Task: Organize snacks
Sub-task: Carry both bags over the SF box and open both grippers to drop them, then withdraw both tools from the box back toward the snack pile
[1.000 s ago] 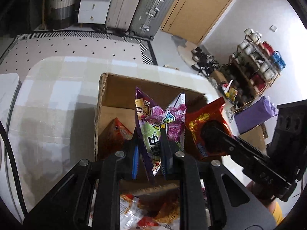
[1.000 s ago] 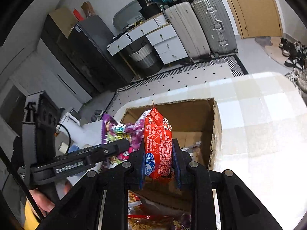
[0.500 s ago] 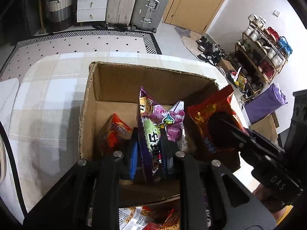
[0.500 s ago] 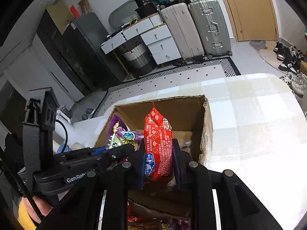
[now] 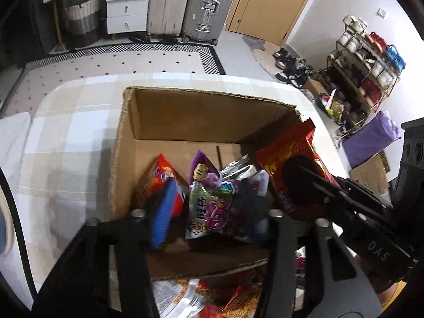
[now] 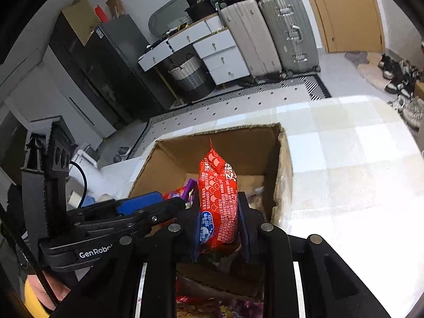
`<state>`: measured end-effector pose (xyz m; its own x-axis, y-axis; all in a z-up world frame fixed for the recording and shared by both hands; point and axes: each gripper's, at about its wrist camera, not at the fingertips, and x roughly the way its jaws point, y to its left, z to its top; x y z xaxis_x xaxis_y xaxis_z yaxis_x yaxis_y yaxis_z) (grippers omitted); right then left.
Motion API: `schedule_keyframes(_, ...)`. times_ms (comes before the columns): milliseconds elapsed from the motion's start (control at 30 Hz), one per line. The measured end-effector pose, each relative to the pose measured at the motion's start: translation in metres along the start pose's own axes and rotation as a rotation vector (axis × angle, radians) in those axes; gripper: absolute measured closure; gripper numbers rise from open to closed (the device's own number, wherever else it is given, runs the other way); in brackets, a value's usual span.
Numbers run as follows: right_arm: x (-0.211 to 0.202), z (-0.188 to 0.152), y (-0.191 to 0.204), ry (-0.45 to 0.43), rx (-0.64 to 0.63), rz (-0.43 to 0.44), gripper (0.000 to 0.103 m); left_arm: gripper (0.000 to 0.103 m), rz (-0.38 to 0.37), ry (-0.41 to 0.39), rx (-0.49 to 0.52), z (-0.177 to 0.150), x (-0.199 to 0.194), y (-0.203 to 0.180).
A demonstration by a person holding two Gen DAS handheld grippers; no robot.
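An open cardboard box (image 5: 201, 116) stands on the checked table; it also shows in the right wrist view (image 6: 285, 164). My left gripper (image 5: 209, 206) is open over the box, its jaws wide apart on either side of a purple and green snack bag (image 5: 212, 206) that lies inside. An orange-red bag (image 5: 161, 175) leans in the box's left side. My right gripper (image 6: 218, 225) is shut on a red snack packet (image 6: 218, 196) and holds it upright over the box's right side; the packet also shows in the left wrist view (image 5: 286, 159).
Several loose snack packets (image 5: 201, 299) lie on the table in front of the box. A checked tablecloth (image 6: 344, 159) covers the table around it. Suitcases (image 5: 185, 2), drawers and a shoe rack (image 5: 365, 61) stand beyond the table edge.
My left gripper has opened and let go of the purple and green bag, which now lies in the box. Both grippers have come lower over the box; the right still holds the red packet.
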<state>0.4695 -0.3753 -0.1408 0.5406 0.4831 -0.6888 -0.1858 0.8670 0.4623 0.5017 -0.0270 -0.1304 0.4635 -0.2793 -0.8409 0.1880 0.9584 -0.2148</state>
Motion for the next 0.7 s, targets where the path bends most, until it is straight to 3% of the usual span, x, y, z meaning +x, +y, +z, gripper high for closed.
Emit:
schedule_keyframes(167,-0.006,0.0,0.005,-0.002,-0.008,-0.03,0.079,0.041,0.015,-0.023,-0.008,0.001,-0.018,0.002)
schedule_keyframes(233,-0.01,-0.001,0.007,-0.008,-0.016,-0.044,0.073,0.036,0.015,-0.036,-0.016,-0.002,-0.029,0.003)
schedule_keyframes(700,-0.077,-0.013,0.04,-0.097,-0.068,-0.012,0.072,0.025,0.027,-0.111,-0.005,-0.044,-0.108,-0.011)
